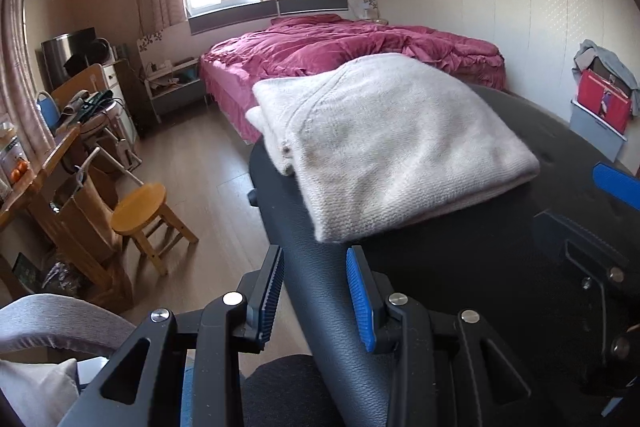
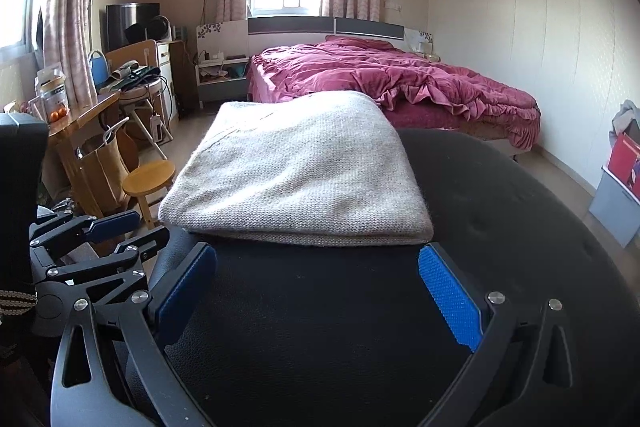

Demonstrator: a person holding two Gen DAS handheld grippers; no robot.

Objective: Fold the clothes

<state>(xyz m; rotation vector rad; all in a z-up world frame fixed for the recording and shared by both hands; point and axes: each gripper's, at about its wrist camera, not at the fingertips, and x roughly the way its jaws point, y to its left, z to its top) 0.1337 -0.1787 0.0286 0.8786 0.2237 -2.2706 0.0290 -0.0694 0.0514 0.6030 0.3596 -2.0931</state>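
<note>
Surveying from largest to smallest, logged a bed (image 1: 340, 47) with a rumpled crimson quilt against the far wall, below the window. Found nearer the cameras a black padded surface (image 1: 460, 267), rounded at its edge and leather-like in finish. Located the task item, a folded cream knit garment (image 1: 392, 139), lying flat on that surface towards its far left part, with one corner overhanging the left edge. Saw it folded into a thick rectangular stack, with a seam line running along the top layer. Noted a round wooden stool (image 1: 138, 203) on the floor to the left, well apart from the garment and beside a cluttered wooden desk (image 1: 60, 155).

Checked the right hand-held gripper (image 2: 318, 291): jaws spread wide, blue pads (image 2: 448, 295) just short of the garment's near edge, nothing between them. Checked the left hand-held gripper (image 1: 316, 295): jaws partly spread, gripping nothing, poised at the left edge of the surface and clear of the garment.
</note>
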